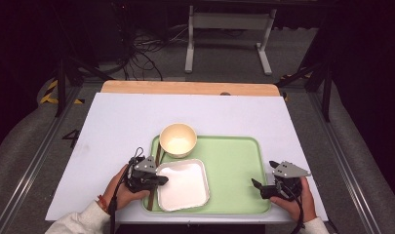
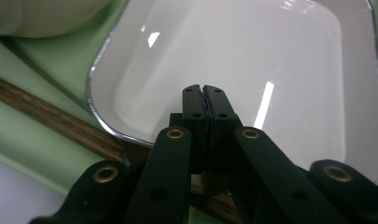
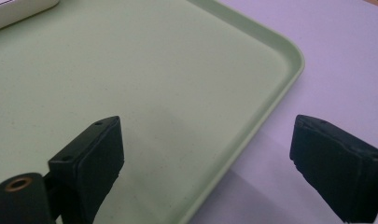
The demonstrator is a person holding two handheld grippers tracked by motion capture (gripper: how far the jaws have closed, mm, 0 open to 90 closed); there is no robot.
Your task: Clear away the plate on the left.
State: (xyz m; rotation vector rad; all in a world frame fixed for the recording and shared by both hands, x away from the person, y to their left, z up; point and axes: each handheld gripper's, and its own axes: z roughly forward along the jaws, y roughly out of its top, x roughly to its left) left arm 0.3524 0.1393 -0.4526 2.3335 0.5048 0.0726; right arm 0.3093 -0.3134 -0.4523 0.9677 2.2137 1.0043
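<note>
Left claw (image 2: 204, 95), clenched on nothing over the white square plate (image 1: 183, 184) lower centre, could knock its rim against the chopsticks (image 1: 154, 171); right claw (image 3: 205, 158) released astride the green tray's (image 3: 252, 140) edge.

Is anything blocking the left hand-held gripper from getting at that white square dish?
Nothing visible does. The left hand-held gripper, jaws shut, hangs right over the white square dish, above its near rim. The brown sticks lie beside and below it.

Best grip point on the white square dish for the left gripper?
Probably the raised rim of the white square dish on its left edge, coming in from the left: the left gripper, now shut, sits there. Watch the chopsticks beside that edge.
</note>
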